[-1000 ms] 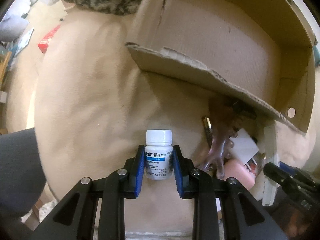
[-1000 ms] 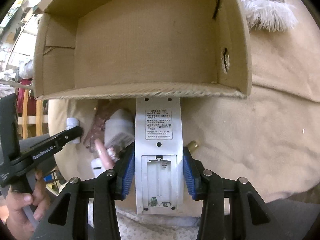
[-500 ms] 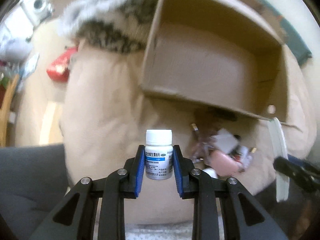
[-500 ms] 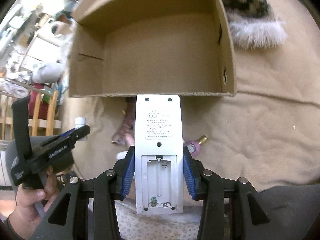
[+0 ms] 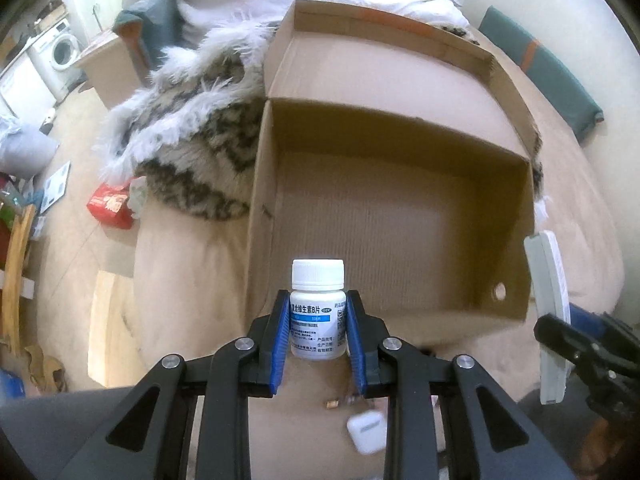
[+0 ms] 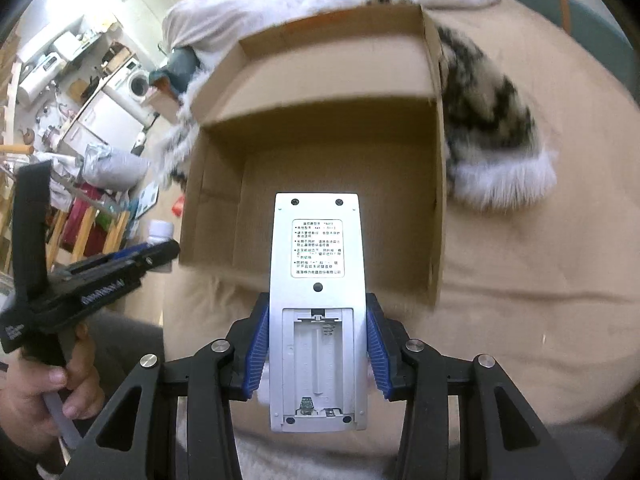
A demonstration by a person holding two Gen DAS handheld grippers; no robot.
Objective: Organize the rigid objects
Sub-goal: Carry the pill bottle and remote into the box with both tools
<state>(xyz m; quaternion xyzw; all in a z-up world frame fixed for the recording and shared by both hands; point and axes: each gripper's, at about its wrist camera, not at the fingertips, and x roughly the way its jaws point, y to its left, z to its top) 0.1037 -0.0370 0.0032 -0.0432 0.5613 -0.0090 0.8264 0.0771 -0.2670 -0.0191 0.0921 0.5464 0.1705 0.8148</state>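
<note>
My left gripper (image 5: 318, 324) is shut on a small white pill bottle (image 5: 317, 312) with a blue label, held upright in the air before the near wall of an open cardboard box (image 5: 400, 216). My right gripper (image 6: 318, 336) is shut on a white remote control (image 6: 318, 304), back side up, its battery bay open and empty. The remote's tip reaches over the box's (image 6: 320, 152) near edge. The box is empty. The remote also shows at the right of the left wrist view (image 5: 548, 304), and the left gripper at the left of the right wrist view (image 6: 100, 276).
The box sits on a beige bed cover (image 6: 540, 260). A furry black-and-white garment (image 5: 188, 136) lies against the box. A white earbud case (image 5: 366, 432) and small items lie on the cover below my left gripper. A red packet (image 5: 110, 206) lies on the floor at left.
Both grippers have risen and tilted, so I now look down into the box from above. The loose items by the box have dropped out of the right view.
</note>
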